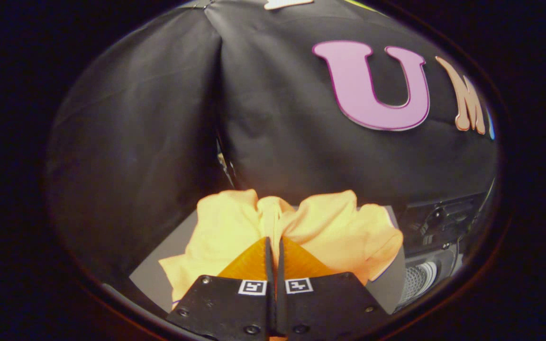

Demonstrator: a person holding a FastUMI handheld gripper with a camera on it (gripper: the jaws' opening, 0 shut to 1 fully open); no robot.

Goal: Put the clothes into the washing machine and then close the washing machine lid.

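We found the hand-held gripper (274,244) drawn nearly together, its fingers pinching a gathered fold of the orange garment (334,227). The cloth bunched up just ahead of the fingertips and hung to either side, above the grey worktop (152,274). We judged it light, soft and limp, apt to sag and trail rather than slip. The central bunch looked the sound place to hold. The washing machine (436,246) sat beyond, right of the fingers.
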